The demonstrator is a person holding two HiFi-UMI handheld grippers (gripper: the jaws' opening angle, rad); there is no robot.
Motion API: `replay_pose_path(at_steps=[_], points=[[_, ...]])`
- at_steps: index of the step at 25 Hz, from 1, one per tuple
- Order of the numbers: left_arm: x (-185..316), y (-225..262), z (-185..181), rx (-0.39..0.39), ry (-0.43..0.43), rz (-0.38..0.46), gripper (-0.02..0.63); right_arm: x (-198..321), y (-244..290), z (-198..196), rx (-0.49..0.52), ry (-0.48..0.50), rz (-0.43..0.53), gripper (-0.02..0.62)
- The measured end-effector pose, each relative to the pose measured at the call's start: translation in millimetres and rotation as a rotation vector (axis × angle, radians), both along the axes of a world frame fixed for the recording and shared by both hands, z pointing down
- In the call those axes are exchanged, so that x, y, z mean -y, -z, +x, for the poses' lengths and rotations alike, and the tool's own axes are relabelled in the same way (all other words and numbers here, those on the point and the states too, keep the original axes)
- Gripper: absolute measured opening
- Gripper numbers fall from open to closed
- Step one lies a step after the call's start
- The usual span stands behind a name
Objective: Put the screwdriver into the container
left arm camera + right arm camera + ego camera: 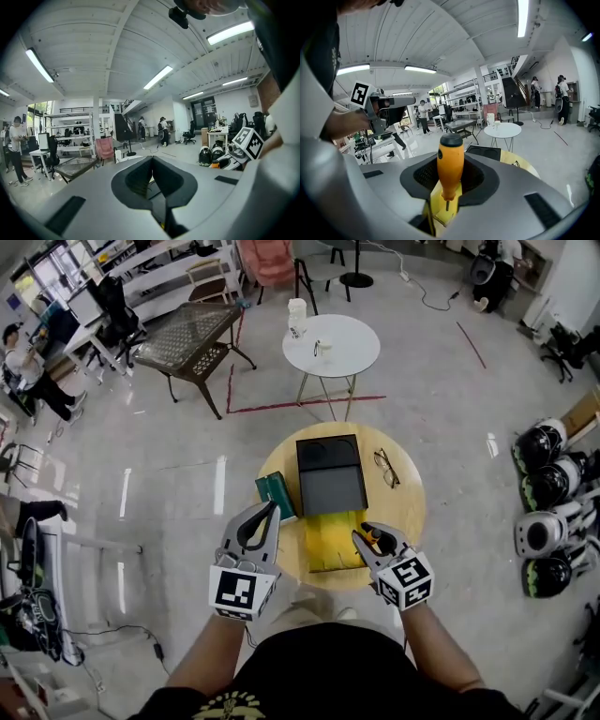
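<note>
A screwdriver [450, 161] with an orange-yellow handle and a black cap stands upright between the jaws of my right gripper [451, 177], which is shut on it. In the head view that gripper [368, 540] hovers over the near right part of the round wooden table [408, 507], with the screwdriver's orange handle [376, 541] showing. The black open container [330, 474] lies at the table's middle, beyond the gripper. My left gripper [271, 510] hangs at the table's near left edge, jaws shut and empty; in its own view the tips [152, 160] meet.
A yellow flat item [333, 540] lies just in front of the container, under the right gripper. A green box [276, 495] sits left of the container, and a pair of glasses [386, 468] lies to its right. A white round table [331, 345] stands farther off.
</note>
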State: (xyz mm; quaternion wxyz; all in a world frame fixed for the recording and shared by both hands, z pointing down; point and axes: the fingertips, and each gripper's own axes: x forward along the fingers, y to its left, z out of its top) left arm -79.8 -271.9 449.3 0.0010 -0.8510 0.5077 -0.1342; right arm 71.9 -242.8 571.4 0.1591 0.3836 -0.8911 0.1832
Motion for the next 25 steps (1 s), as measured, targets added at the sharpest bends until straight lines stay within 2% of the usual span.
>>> replay_pose_path(at_steps=[8,25], points=[[7,-10,-7,-0.005,-0.001,-0.015,0.014,2,-19,-11,-0.020,0.015,-0.035,0.104],[12,-23,-27,-0.012,0.023,-0.039,0.014,3,-119,-11,-0.142,0.040,-0.186,0.104]])
